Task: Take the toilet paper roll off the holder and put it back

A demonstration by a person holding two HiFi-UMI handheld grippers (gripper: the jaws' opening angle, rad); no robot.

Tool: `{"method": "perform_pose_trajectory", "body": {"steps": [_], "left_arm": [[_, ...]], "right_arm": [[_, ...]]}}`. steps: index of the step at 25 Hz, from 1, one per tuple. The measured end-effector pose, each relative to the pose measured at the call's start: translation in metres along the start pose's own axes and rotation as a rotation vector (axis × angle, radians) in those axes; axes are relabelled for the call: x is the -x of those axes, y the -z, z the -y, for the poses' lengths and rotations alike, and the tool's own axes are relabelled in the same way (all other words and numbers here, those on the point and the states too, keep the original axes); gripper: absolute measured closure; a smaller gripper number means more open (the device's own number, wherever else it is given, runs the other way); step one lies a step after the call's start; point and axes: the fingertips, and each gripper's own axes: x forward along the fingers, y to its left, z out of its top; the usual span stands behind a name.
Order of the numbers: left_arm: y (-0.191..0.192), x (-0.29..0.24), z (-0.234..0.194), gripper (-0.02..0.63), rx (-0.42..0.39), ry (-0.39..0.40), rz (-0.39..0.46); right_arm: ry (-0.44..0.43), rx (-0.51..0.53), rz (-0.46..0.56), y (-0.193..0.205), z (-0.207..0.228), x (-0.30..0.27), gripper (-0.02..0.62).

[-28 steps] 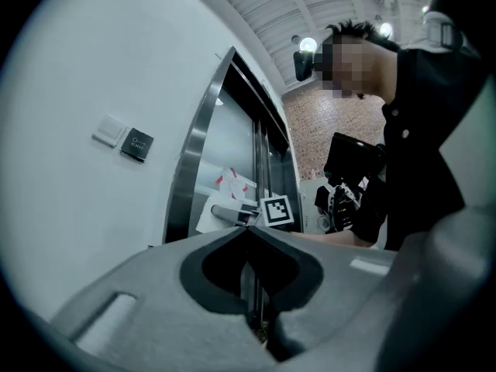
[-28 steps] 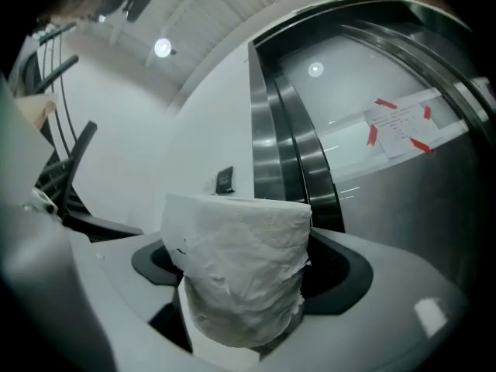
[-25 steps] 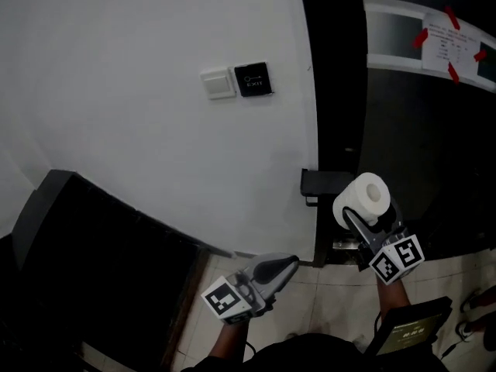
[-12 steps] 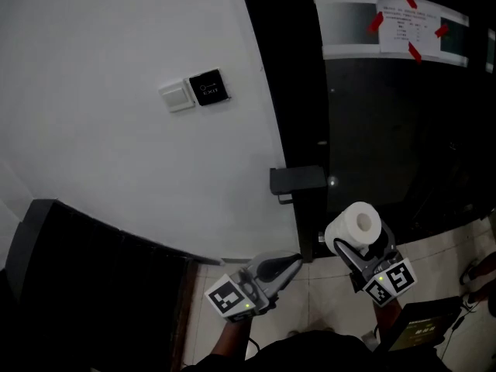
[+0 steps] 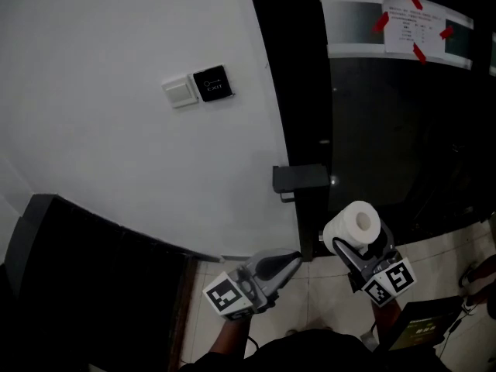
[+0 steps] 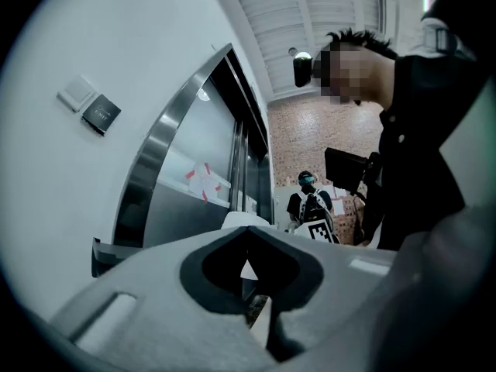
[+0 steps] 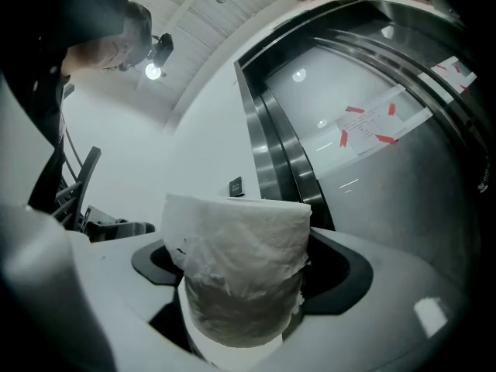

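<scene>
White, soft, cylindrical toilet paper roll [image 5: 356, 220] sits clamped in the right gripper [image 5: 359, 239], below and right of the black boxy holder [image 5: 301, 178], lower than a second ago; left gripper [image 5: 291, 257] closed, empty.

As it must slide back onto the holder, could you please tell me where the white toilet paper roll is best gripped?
Grip the white toilet paper roll across its curved outer wall, coming from the side, as the jaws of the right gripper do now. That probably suits best: the core hole is left free for the dark wall-mounted holder.
</scene>
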Motion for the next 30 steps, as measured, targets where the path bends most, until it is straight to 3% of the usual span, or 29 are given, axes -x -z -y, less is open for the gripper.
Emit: {"method": "perform_pose_trajectory", "body": {"steps": [5, 8, 10, 14, 17, 25, 30], "left_arm": [[0.003, -0.002, 0.002, 0.604, -0.004, 0.002, -0.020], [0.003, -0.003, 0.003, 0.604, -0.002, 0.004, -0.022], [0.003, -0.003, 0.001, 0.604, -0.002, 0.000, -0.024], [0.004, -0.004, -0.002, 0.604, -0.002, 0.002, -0.028], [0.006, -0.006, -0.001, 0.604, 0.001, 0.013, -0.030], [0.007, -0.008, 0.001, 0.604, 0.011, 0.011, -0.038], [0.014, -0.007, -0.006, 0.604, 0.029, -0.010, -0.049]], "right_arm": [[0.003, -0.015, 0.003, 0.002, 0.002, 0.001, 0.158], [0.016, -0.124, 0.042, 0.003, 0.010, 0.004, 0.156], [0.036, -0.316, 0.105, 0.005, 0.024, 0.011, 0.155], [0.101, -0.800, 0.295, 0.027, 0.062, 0.034, 0.155], [0.157, -1.016, 0.403, 0.043, 0.079, 0.049, 0.155], [0.213, -1.114, 0.428, 0.060, 0.093, 0.051, 0.155], [0.305, -1.164, 0.411, 0.093, 0.138, 0.032, 0.155]]}}
